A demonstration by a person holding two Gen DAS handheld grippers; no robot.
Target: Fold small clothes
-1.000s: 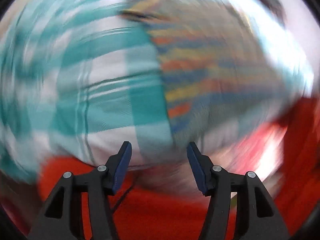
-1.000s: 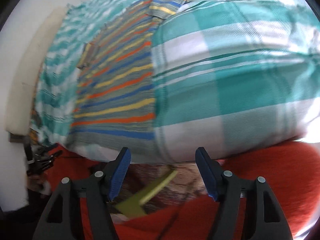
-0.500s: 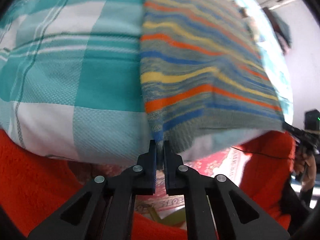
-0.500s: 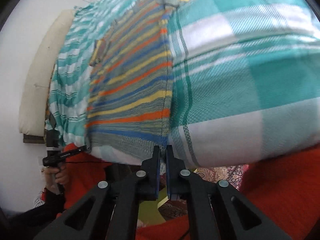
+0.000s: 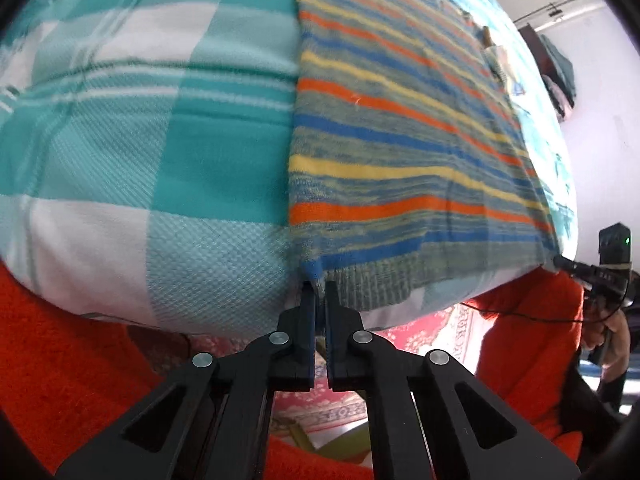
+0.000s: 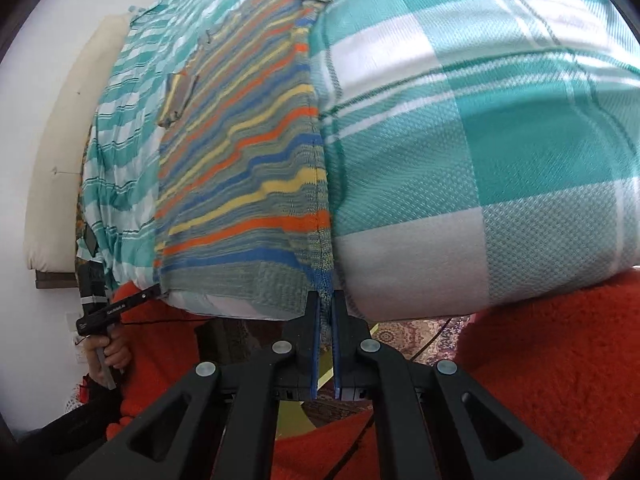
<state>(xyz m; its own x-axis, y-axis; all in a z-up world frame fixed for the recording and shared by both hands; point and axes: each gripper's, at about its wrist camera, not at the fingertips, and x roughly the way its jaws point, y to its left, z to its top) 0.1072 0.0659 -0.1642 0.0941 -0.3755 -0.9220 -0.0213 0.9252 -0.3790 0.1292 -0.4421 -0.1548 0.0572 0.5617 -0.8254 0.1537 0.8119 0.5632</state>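
A striped knit sweater (image 5: 400,136), grey-green with orange, blue and yellow bands, lies flat on a bed with its hem at the near edge. My left gripper (image 5: 318,286) is shut on the hem's left corner. The sweater shows in the right wrist view (image 6: 248,184) too, rippled along its length. My right gripper (image 6: 326,298) is shut on the hem's right corner, where the sweater's side edge meets the bed edge.
A teal and white checked sheet (image 5: 140,128) covers the bed (image 6: 480,168). An orange blanket (image 6: 540,360) hangs below the bed edge. A patterned rug (image 5: 424,332) lies on the floor. The other gripper shows at far right (image 5: 612,264) and far left (image 6: 100,304).
Both grippers moved in to the hem from open and closed on its two corners. Since half a second ago the sweater shows more ripples in the right wrist view.
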